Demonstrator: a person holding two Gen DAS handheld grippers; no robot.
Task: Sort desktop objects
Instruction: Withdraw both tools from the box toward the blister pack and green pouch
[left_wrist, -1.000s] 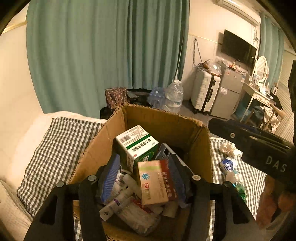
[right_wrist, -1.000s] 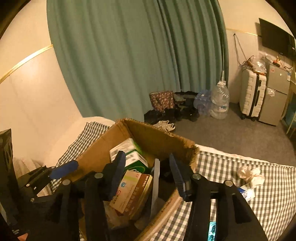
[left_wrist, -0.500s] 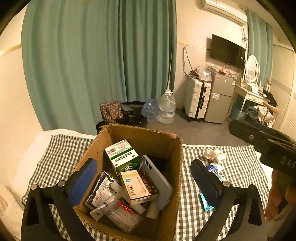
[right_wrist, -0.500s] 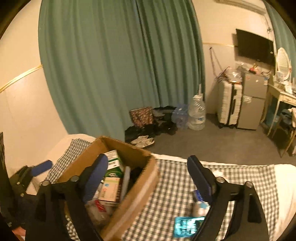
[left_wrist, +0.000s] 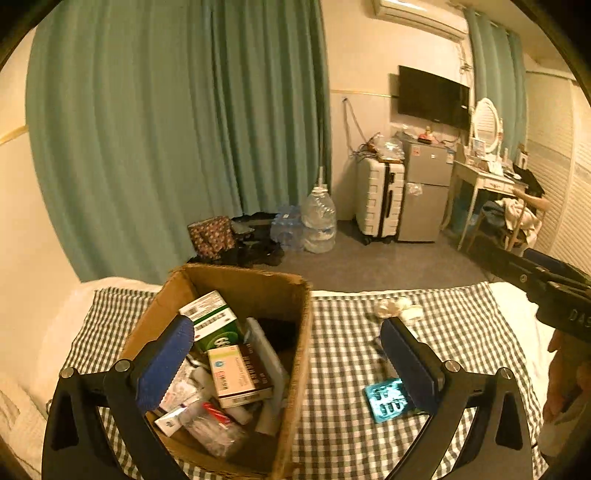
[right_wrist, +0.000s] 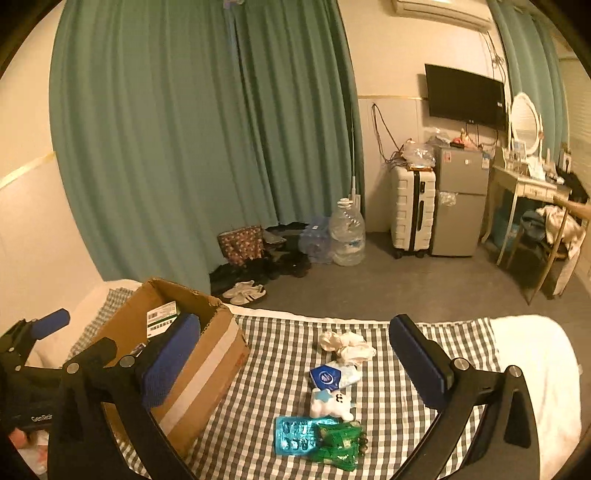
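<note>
Both grippers hang over the checked cloth (right_wrist: 388, 391) on the bed. The left gripper (left_wrist: 288, 350) stands wide open with nothing between its pads, above the right edge of the cardboard box (left_wrist: 295, 369), which is packed with medicine cartons and packets. The right gripper (right_wrist: 295, 350) is opening, also with nothing in it. Beyond its fingers, loose on the cloth right of the box, lie crumpled tissues (right_wrist: 345, 345), a blue packet (right_wrist: 327, 376), a small white toy (right_wrist: 330, 402), a blister pack (right_wrist: 295, 435) and a green wrapper (right_wrist: 340, 445).

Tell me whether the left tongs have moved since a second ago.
Yes. The left tongs have pulled back and up from the box: earlier their tips were inside it; now they stand wide open before it.
</note>
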